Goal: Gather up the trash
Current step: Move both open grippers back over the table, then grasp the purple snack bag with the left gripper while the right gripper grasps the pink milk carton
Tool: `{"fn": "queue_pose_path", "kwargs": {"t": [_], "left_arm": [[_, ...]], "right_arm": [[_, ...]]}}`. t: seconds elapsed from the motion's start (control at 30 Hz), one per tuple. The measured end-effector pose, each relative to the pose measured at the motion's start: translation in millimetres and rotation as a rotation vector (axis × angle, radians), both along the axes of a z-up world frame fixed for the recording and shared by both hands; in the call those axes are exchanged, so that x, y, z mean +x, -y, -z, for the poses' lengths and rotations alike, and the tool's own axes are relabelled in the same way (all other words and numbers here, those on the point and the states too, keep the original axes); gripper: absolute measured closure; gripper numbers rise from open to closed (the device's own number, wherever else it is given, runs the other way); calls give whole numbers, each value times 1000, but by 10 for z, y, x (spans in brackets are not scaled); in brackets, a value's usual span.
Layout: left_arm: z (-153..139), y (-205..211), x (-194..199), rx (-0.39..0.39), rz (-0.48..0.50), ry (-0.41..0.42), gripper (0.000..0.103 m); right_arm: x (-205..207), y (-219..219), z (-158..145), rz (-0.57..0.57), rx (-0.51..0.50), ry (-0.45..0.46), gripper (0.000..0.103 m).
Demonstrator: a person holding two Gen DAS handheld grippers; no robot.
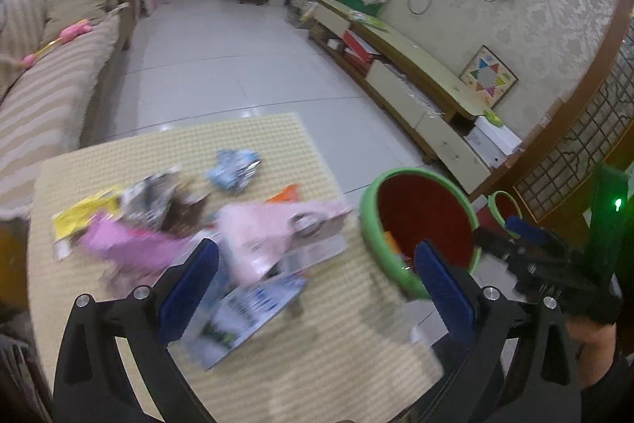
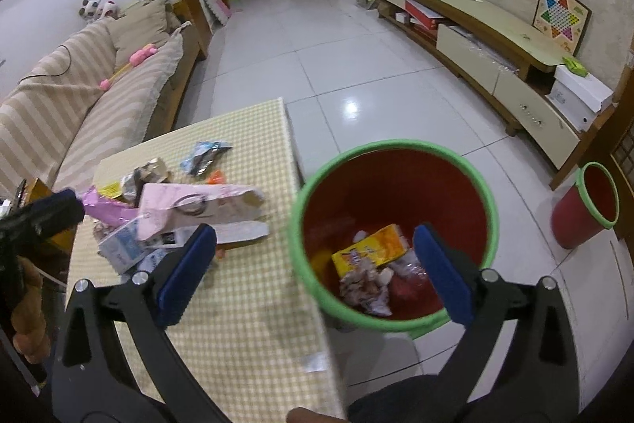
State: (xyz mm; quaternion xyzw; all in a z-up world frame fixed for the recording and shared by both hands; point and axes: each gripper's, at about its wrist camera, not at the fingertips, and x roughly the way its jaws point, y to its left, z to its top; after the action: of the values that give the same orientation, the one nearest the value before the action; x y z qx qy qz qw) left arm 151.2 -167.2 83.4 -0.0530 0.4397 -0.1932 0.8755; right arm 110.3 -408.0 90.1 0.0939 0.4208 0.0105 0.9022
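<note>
Trash pile (image 2: pixel 174 221) sits on the checked table (image 2: pixel 253 328): pink carton (image 2: pixel 198 207) on top, blue-white box (image 1: pixel 245 312) under it, crumpled blue wrapper (image 2: pixel 204 153) further back; red bin with green rim (image 2: pixel 392 232) stands on the floor just beside the table edge, already holding a yellow packet (image 2: pixel 370 250) and wads.

Risks: pile is layered, so gripping the pink carton could drag loose pieces off the edge; the left view is motion-blurred, so a fast approach could miss; the two grippers are near each other and could collide.

Left gripper (image 1: pixel 313 288): jaws wide apart, empty, pile just ahead, carton between fingers. Right gripper (image 2: pixel 313 272): jaws apart, empty, straddling the bin rim.
</note>
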Motion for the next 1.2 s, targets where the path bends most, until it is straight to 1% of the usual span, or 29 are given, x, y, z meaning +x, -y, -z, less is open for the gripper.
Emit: {"fn": "queue_pose_path", "kwargs": {"t": [0.2,0.33,0.47,0.57,0.67,0.77,0.87,1.0,1.07,1.13,1.17,1.2], "left_arm": [[7,-659,-291,9,-65,15,8],[4,-1080,-414,-3,-82,21,8],[10,-1457,-473,-15,-54,5,8],[13,-1670,-477,12,-33,12,8],[7,-1798,-464,27,-28,20,8],[-17,-1904,-429,22,-43,33,8],[-6,-1989,-385,-6,-72,13,8],[37,-2025,-358,-72,-107,-24,8],[77,-1974,-318,-92,-109,-41,8],[120,-1862,-274,-59,-101,-44,8],[154,-1808,-232,-44,-100,-48,8],[187,-1779,-201,-49,-103,-59,8]], "right_arm": [[-104,-402,-52,-18,23,-3,5],[-155,-786,-146,-44,1,4,5],[-221,-1173,-228,-56,-12,-3,5],[-257,-1386,-238,-44,4,-28,5],[-285,-1573,-249,-39,-16,-44,5],[-210,-1707,-252,-35,-41,-54,5],[-72,-1795,-284,-19,-30,-66,5],[81,-1842,-287,-30,-41,-44,5],[157,-1793,-232,-33,-51,-31,5],[259,-1731,-111,-68,-59,-29,5],[309,-1709,-47,-91,-77,-38,5],[341,-1688,13,-109,-111,-41,5]]}}
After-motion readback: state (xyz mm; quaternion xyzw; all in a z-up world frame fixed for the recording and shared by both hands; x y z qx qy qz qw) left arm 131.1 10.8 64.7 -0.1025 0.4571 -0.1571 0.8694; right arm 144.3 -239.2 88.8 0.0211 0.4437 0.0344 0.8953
